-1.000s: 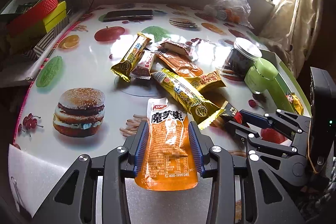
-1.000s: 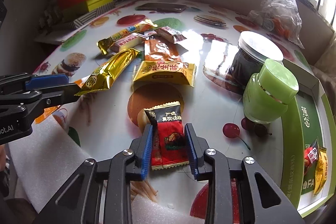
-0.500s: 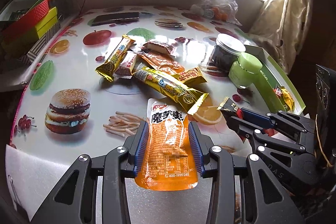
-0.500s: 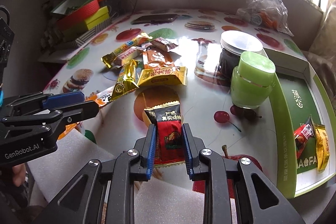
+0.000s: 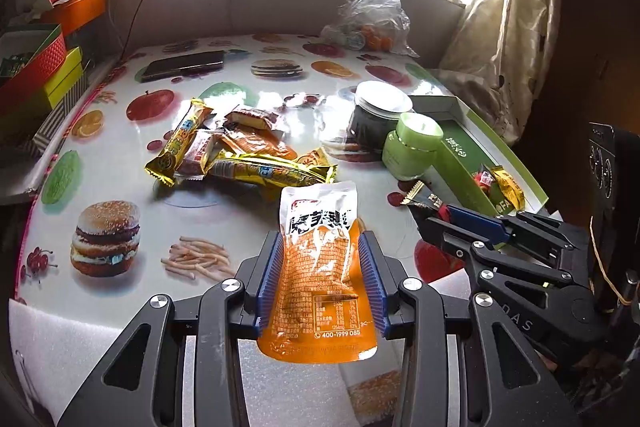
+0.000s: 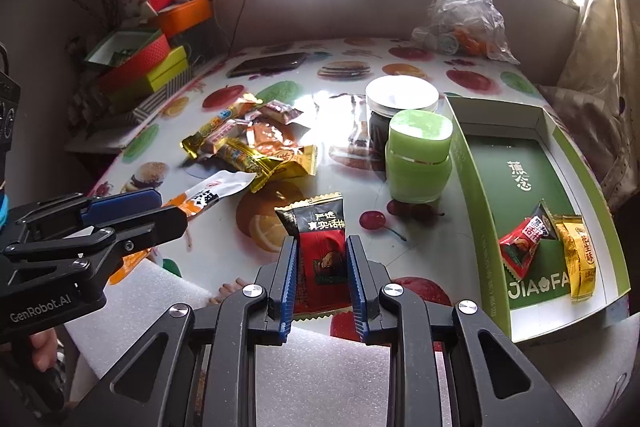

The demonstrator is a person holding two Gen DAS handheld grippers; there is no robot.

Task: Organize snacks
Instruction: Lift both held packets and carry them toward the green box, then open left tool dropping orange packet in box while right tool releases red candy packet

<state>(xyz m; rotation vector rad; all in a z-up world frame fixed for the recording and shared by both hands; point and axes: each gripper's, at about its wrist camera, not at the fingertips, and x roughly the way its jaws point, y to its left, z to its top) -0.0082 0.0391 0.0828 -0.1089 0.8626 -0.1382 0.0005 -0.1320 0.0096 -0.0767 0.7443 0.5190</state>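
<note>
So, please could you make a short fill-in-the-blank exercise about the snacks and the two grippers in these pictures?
1. The left gripper is shut on the ____ pouch.
2. The right gripper is shut on a red and ____ packet.
3. The green box already has ____ snack packets lying inside it.
4. The green jar stands between the snack pile and the ____.

Missing words: orange; black; two; green box
</note>
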